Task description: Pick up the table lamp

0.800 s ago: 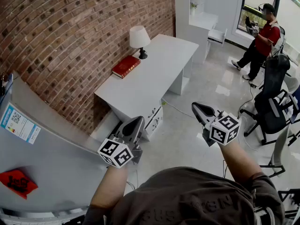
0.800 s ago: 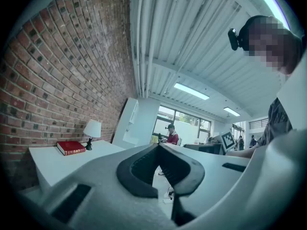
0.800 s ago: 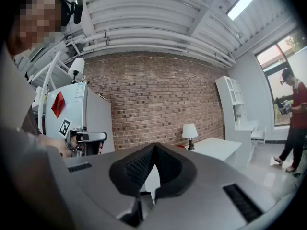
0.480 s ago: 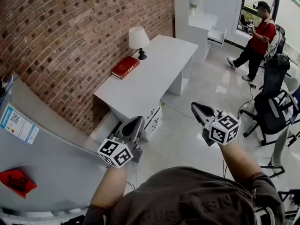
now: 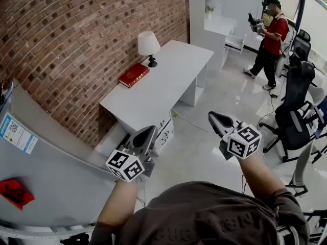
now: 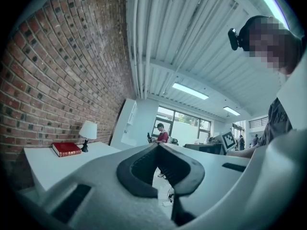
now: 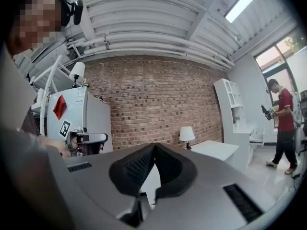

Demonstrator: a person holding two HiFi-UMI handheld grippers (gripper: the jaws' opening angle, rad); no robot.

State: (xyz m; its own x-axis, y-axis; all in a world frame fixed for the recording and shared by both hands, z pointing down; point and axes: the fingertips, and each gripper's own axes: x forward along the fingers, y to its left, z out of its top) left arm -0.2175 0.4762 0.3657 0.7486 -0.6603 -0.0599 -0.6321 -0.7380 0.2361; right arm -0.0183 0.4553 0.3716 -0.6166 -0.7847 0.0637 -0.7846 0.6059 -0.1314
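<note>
A small table lamp (image 5: 148,47) with a white shade and dark base stands at the far end of a white desk (image 5: 161,83), by the brick wall. The lamp (image 6: 88,133) also shows far off in the left gripper view, and the lamp (image 7: 186,136) in the right gripper view. My left gripper (image 5: 148,135) is shut and empty, held level well short of the desk. My right gripper (image 5: 215,119) is shut and empty too, out over the floor to the right. Both are far from the lamp.
A red book (image 5: 133,74) lies on the desk near the lamp. A grey cabinet (image 5: 46,177) stands at my left. A person in a red shirt (image 5: 270,40) stands at the back right, beside black office chairs (image 5: 295,111). White shelving (image 5: 217,14) is behind the desk.
The desk and lamp have shifted slightly left and down in the head view. The person in red has stepped further back. Both grippers hold the same place.
</note>
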